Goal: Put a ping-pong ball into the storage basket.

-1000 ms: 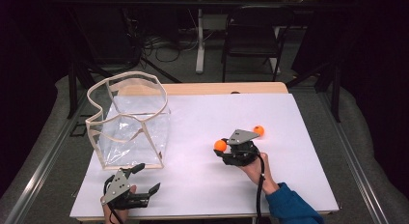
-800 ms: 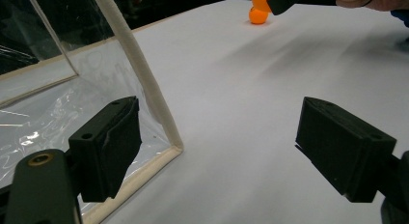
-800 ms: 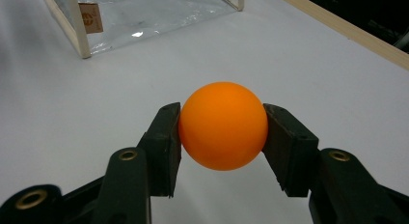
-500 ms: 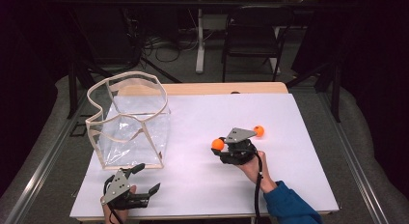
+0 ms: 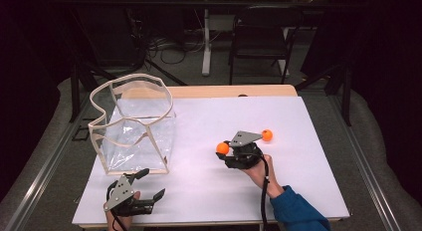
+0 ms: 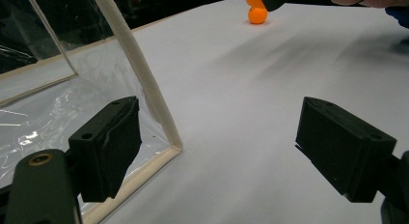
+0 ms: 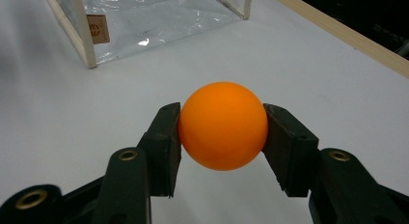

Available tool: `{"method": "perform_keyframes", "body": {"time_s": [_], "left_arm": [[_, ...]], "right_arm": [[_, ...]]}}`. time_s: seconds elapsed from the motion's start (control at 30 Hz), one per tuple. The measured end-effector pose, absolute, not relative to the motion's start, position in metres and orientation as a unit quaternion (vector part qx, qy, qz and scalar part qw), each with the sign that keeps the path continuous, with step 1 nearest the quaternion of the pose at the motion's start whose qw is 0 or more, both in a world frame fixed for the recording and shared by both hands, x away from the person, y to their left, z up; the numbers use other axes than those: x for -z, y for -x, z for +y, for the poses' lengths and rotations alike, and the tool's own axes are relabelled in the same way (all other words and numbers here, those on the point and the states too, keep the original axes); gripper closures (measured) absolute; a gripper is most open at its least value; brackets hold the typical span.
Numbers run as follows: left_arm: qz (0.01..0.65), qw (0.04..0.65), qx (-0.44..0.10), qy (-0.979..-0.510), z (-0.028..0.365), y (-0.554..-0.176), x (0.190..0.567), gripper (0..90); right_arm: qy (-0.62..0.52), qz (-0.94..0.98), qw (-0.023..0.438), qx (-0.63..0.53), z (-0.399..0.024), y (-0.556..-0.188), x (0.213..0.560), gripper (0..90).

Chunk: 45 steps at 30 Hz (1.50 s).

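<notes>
Just right of the middle of the high view, the right gripper [image 5: 226,152] has its two black jaws clamped on a smooth orange plastic ball [image 5: 222,148], and its own view shows the pads pressed against both flanks of that held ball [image 7: 223,125] at about its widest line, so the grip looks centred and probably secure. A second orange ball [image 5: 267,135] rests on the white table sheet [image 5: 298,181] just beyond the gripper, up and to the right. The likely aim is the clear plastic box with a cream-taped frame [image 5: 132,126], standing open-topped at the left of the frame; to do this well, the ball should rise above the wavy top rim before it crosses, then be let go over the middle of the opening, since a light ball could bounce off the tape or the floppy walls. The sheet between hand and box is bare, so the crossing has open room. At the lower left, the left gripper [image 5: 149,186] sits with jaws wide apart and nothing between them, one pad just beside the box's near corner post [image 6: 144,84], where it could steady the box. The table's front edge lies near both hands.
</notes>
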<state>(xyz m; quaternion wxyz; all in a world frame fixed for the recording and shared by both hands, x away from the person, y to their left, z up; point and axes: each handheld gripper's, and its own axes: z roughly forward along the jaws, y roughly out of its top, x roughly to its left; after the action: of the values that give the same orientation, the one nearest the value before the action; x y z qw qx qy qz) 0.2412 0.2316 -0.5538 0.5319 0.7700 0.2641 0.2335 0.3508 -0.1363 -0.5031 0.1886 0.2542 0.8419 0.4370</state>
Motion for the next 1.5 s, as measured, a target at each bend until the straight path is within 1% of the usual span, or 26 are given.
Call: {"method": "perform_keyframes", "body": {"time_s": [0.9, 1.5], "left_arm": [[0.265, 0.534, -0.234, -0.768, 0.232, -0.241, 0.554, 15.8], [0.264, 0.537, -0.233, -0.767, 0.232, -0.241, 0.554, 15.8]], "right_arm": [[-0.237, 0.842, 0.200, -0.442, -0.125, -0.355, 0.474, 50.6], [-0.226, 0.845, 0.205, -0.439, -0.116, -0.359, 0.462, 50.6]]}}
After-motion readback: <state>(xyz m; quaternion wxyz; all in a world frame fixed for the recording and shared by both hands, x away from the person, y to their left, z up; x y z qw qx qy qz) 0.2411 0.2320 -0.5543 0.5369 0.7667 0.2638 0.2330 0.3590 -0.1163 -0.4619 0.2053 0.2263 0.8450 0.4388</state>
